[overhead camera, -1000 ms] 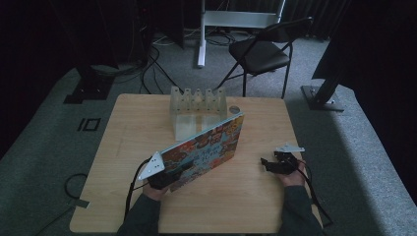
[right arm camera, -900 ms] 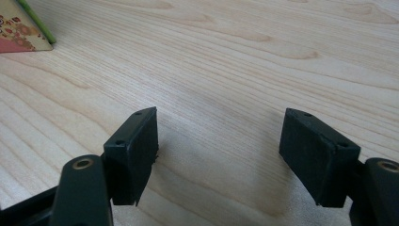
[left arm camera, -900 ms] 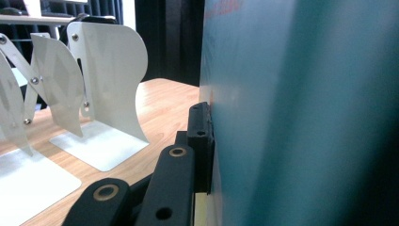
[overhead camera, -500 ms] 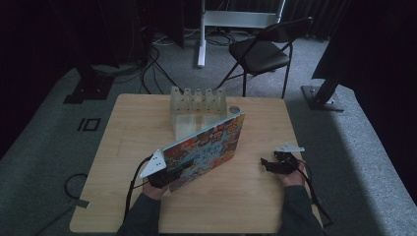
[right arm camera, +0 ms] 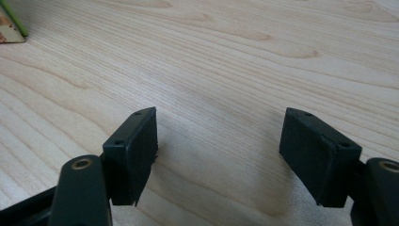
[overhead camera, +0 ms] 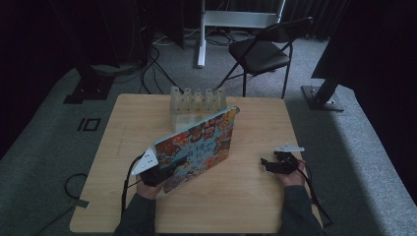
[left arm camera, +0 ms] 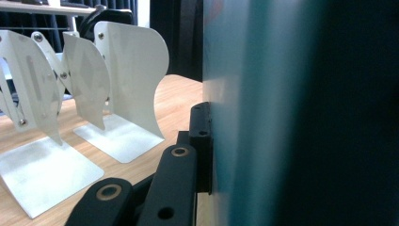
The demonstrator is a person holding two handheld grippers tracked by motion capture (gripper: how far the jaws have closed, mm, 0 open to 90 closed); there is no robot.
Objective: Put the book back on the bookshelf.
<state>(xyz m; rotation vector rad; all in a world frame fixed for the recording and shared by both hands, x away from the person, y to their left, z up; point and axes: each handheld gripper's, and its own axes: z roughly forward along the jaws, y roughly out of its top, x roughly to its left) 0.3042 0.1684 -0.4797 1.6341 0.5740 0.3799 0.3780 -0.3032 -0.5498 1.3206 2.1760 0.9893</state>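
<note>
A book with a colourful cartoon cover (overhead camera: 199, 145) is held tilted over the middle of the wooden table (overhead camera: 246, 206), its far corner near a white rack of upright dividers (overhead camera: 196, 101). My left gripper (overhead camera: 164, 169) is shut on the book's lower left edge. In the left gripper view one of its black fingers (left arm camera: 201, 141) presses flat against the teal cover (left arm camera: 244, 117); the other is hidden behind the book. The dividers (left arm camera: 127, 80) stand just beyond. My right gripper (overhead camera: 268, 164) rests open at the right, its pads wide apart over bare wood (right arm camera: 219, 150).
A black folding chair (overhead camera: 260, 51) and a white stand (overhead camera: 201, 34) are on the carpet beyond the table's far edge. Cables trail off the front left corner (overhead camera: 74, 187). A corner of the book (right arm camera: 11, 26) shows far off in the right gripper view.
The book's far corner has edged slightly up and toward the rack. The right gripper has not moved.
</note>
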